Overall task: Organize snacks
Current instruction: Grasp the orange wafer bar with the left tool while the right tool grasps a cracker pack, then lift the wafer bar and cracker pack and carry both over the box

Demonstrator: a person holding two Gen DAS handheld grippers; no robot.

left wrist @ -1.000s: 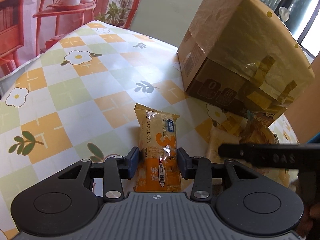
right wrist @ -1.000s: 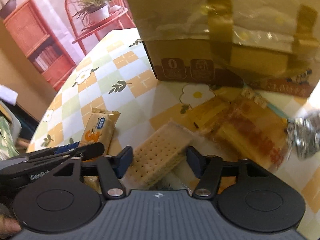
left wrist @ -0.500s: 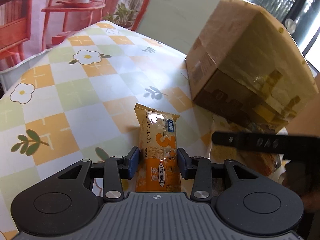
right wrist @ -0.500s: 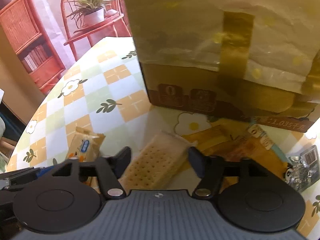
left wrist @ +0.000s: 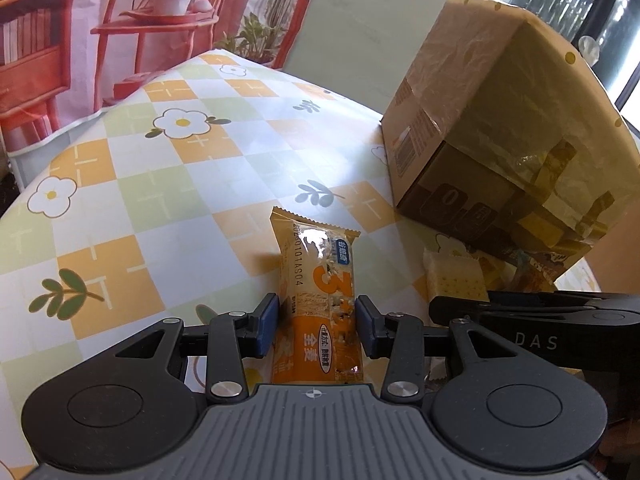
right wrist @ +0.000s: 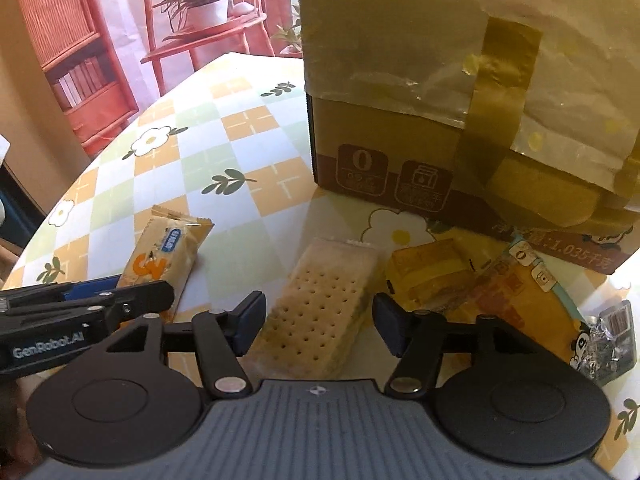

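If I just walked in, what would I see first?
Probably the big paper-wrapped cardboard box at the far right of the flowered checked tablecloth. Next, the orange-wrapped cracker packet between the left gripper's fingers, and the pale dotted biscuit pack between the right gripper's closing fingers.

"GenRobot.AI" on left gripper, "1.035" on box
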